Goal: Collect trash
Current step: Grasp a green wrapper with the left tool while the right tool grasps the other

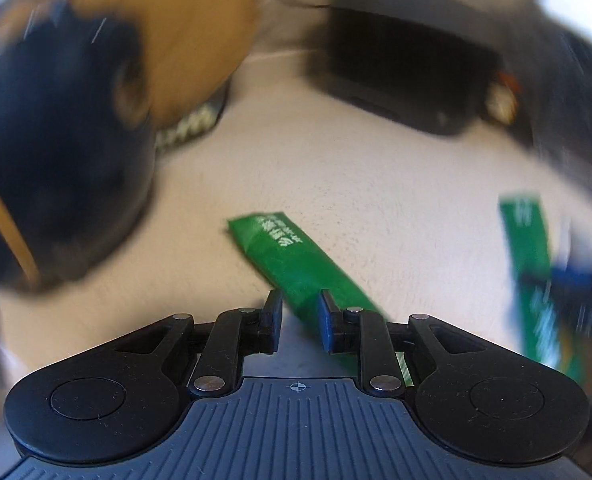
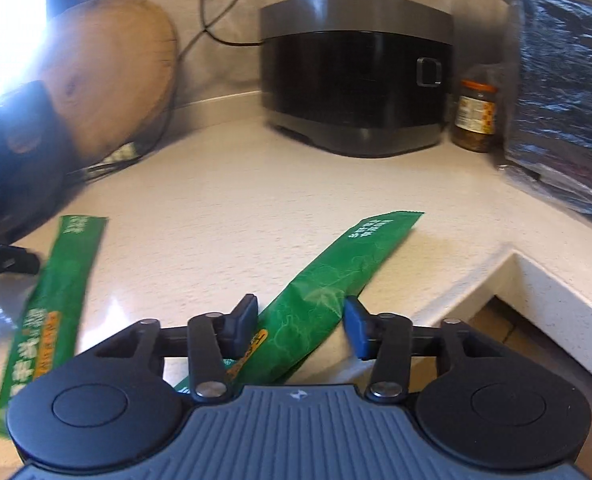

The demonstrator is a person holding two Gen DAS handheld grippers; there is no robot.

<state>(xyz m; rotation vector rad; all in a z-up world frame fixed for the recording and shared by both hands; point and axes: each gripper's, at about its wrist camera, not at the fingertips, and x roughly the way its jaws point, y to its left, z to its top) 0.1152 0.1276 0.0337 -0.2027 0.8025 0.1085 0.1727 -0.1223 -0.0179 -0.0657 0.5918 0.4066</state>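
Right hand-held gripper (image 2: 299, 320) astride green wrapper (image 2: 335, 292), rice cooker (image 2: 355, 76) beyond.

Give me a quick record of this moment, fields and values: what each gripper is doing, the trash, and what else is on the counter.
left gripper: fingers closed on a green wrapper
right gripper: fingers open, straddling the second green wrapper, not clamped
surface: pale speckled counter
back of counter: black rice cooker, jar to its right
left side: wooden board leaning on the wall
right side: dark plastic bag
image quality: left wrist view is motion-blurred
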